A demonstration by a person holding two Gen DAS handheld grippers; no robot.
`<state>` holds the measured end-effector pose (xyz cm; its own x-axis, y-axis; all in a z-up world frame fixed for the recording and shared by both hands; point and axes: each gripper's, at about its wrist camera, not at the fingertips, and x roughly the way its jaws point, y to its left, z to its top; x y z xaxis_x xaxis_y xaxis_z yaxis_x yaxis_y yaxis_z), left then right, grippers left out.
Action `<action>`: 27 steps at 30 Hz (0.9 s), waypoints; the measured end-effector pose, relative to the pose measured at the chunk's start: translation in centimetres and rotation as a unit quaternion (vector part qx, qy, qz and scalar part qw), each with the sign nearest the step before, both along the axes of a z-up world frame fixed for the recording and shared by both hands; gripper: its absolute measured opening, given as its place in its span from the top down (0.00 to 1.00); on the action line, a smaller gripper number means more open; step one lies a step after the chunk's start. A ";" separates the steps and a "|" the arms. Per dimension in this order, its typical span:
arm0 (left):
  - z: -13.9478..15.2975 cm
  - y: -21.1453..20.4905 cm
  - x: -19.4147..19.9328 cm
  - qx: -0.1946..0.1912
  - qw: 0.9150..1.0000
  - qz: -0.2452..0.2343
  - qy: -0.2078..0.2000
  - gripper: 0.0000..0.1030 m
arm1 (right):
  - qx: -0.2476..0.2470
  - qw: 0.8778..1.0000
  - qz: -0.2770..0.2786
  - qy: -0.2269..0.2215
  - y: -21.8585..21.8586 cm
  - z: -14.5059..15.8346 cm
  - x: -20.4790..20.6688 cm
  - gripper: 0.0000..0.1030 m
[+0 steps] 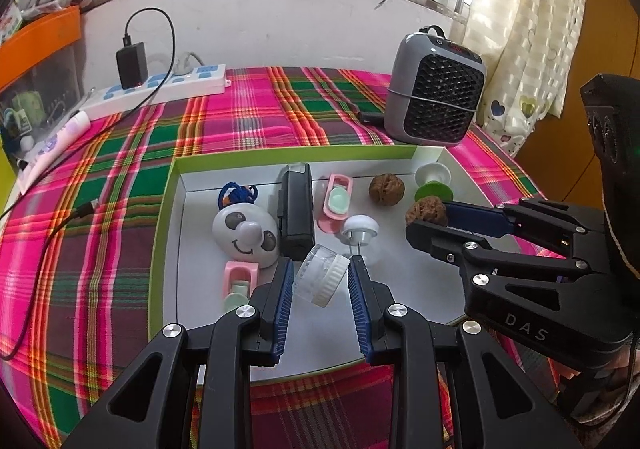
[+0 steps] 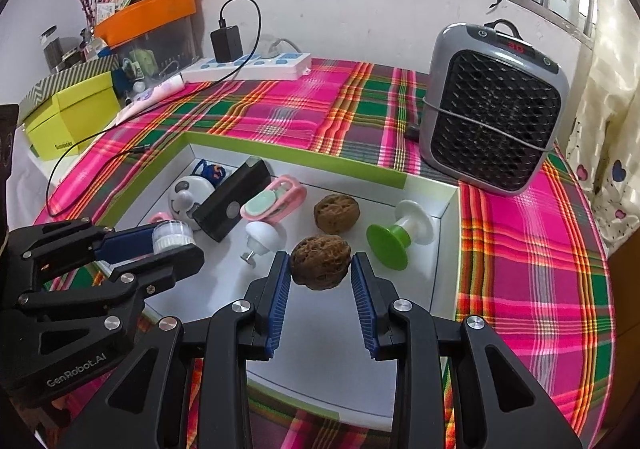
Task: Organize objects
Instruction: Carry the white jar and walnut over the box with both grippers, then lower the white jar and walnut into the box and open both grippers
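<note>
A shallow white tray with a green rim (image 1: pixel 168 185) (image 2: pixel 320 157) lies on the plaid cloth. My left gripper (image 1: pixel 320 273) (image 2: pixel 172 239) is shut on a small clear jar with a white lid (image 1: pixel 320 275) (image 2: pixel 170 235), held tilted over the tray. My right gripper (image 2: pixel 320 269) (image 1: pixel 426 215) is shut on a brown walnut (image 2: pixel 320 261) (image 1: pixel 426 211) above the tray's right half. A second walnut (image 1: pixel 386 189) (image 2: pixel 336 213) lies in the tray.
In the tray lie a white panda-face toy (image 1: pixel 244 235), a black box (image 1: pixel 296 209), two pink clips (image 1: pixel 338 199), a white knob (image 1: pixel 360 229) and a green-and-white spool (image 2: pixel 396 233). A grey heater (image 2: pixel 496 105) stands behind; a power strip (image 1: pixel 156 89) lies at back left.
</note>
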<state>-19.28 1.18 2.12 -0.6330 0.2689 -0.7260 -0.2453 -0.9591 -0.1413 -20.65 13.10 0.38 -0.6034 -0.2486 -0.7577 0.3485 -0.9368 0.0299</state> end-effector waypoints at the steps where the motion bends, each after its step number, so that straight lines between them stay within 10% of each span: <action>1: 0.0 0.0 0.0 0.000 1.000 0.000 0.000 0.75 | 0.000 1.000 -0.001 -0.001 0.0 -0.1 0.0 0.68; 27: -1.0 0.2 -0.4 -0.013 1.000 0.002 -0.012 0.75 | 0.009 1.000 -0.001 -0.013 -0.2 -1.2 -0.2 0.68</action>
